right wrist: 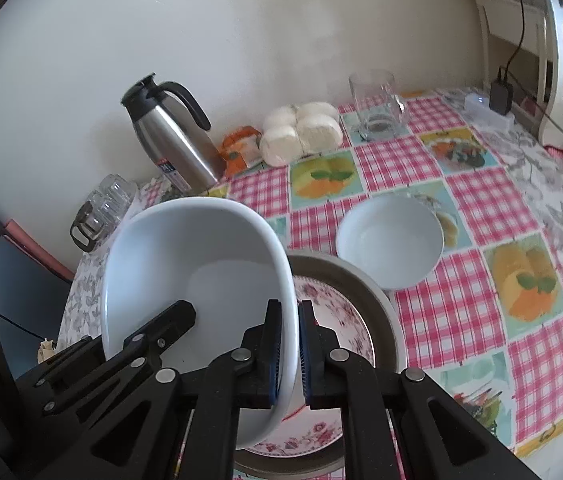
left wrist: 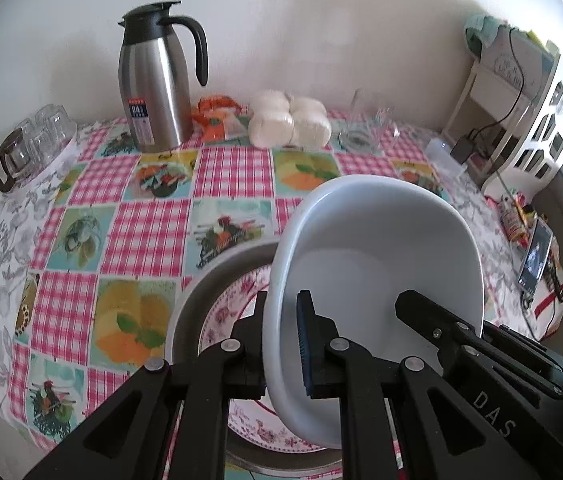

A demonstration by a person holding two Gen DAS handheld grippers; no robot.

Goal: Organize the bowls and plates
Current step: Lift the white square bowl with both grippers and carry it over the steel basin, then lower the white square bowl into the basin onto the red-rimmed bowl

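Observation:
A large white bowl (left wrist: 385, 264) (right wrist: 201, 272) is held tilted above a floral plate (left wrist: 237, 300) (right wrist: 333, 320) that lies in a grey dish (left wrist: 209, 292) (right wrist: 369, 292). My left gripper (left wrist: 283, 344) is shut on the bowl's left rim. My right gripper (right wrist: 289, 352) is shut on its right rim. Each view shows the other gripper's finger inside the bowl. A smaller white bowl (right wrist: 391, 240) stands on the tablecloth to the right of the grey dish.
A steel thermos jug (left wrist: 155, 80) (right wrist: 173, 140), wrapped white buns (left wrist: 289, 122) (right wrist: 301, 132), an orange packet (left wrist: 217, 116), a glass mug (right wrist: 375, 106) and upturned glasses (left wrist: 29, 144) stand at the table's far side. A phone (left wrist: 535, 260) and snacks lie right.

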